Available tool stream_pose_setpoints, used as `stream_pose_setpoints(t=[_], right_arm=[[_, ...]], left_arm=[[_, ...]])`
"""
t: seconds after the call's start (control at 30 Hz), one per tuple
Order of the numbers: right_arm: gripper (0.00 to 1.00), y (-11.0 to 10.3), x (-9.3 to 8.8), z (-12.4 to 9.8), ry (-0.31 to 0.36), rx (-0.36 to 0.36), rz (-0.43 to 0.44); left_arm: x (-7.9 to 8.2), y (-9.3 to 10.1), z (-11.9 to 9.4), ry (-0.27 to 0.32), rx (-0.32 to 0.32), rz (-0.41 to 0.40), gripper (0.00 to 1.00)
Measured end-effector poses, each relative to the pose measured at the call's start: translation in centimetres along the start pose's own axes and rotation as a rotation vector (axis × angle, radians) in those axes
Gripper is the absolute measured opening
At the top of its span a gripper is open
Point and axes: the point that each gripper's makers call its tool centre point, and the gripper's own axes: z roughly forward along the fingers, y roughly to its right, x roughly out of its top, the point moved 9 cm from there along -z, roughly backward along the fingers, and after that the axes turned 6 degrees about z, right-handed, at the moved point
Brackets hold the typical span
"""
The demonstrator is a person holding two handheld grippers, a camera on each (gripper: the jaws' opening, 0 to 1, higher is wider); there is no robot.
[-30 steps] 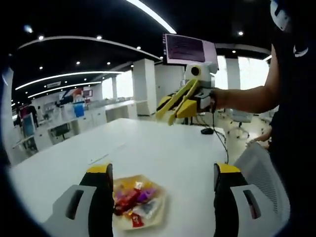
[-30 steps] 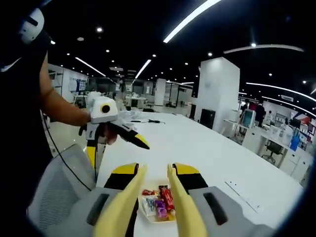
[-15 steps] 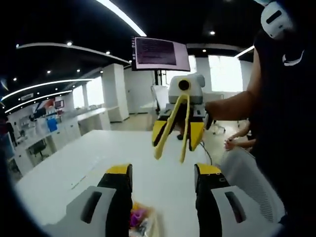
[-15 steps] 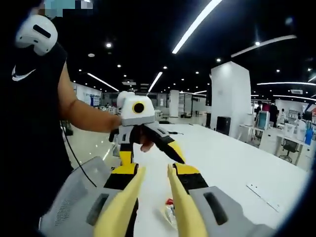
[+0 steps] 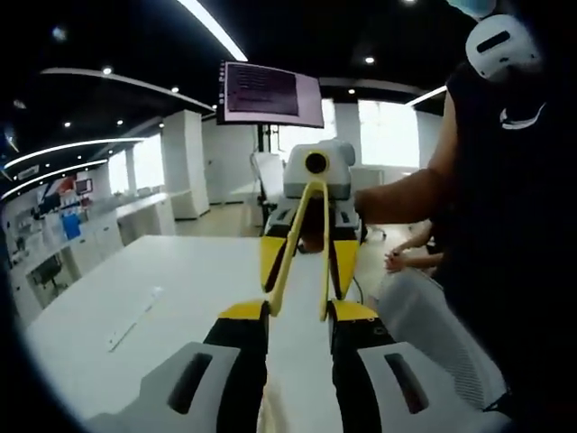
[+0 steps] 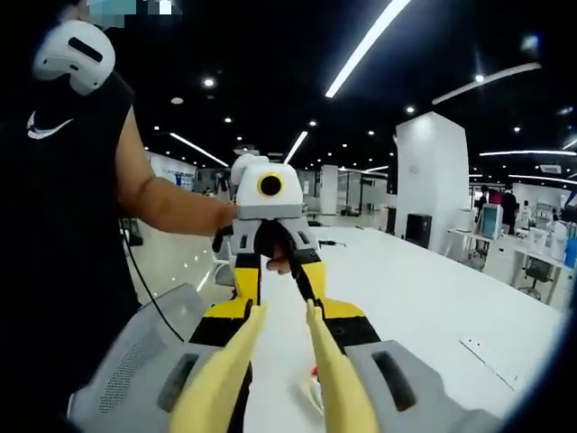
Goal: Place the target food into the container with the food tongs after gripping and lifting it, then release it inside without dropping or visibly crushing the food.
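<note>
My right gripper (image 6: 284, 311) is shut on the yellow food tongs (image 6: 216, 379), whose two arms rise apart from the bottom of the right gripper view. Between them a sliver of the tan plate (image 6: 306, 393) with wrapped sweets shows on the white table (image 6: 424, 298). My left gripper (image 5: 299, 311) stands open with a narrow gap and nothing in it. It faces the right gripper (image 5: 308, 262) and its tongs (image 5: 291, 253) head on. A pale edge of the plate (image 5: 269, 419) peeks between the left jaws. The left gripper (image 6: 279, 284) hangs just beyond the tong tips.
The person (image 5: 505, 180) holding both grippers stands beside a grey mesh chair (image 5: 424, 316) at the table's edge. A thin white strip (image 5: 135, 316) lies on the table. A monitor (image 5: 269, 93) hangs behind, and desks and pillars fill the office beyond.
Both grippers have swung up to face each other and come closer. The left gripper's jaws have narrowed from wide apart. The plate has slid almost out of both views.
</note>
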Motion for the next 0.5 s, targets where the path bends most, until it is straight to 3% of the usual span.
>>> stream_pose_setpoints(t=[0.5], right_arm=[[0.20,0.19,-0.79,0.23,-0.039,-0.012,0.057]], left_arm=[[-0.55,-0.06,-0.27,-0.041,0.012,-0.003,0.05]])
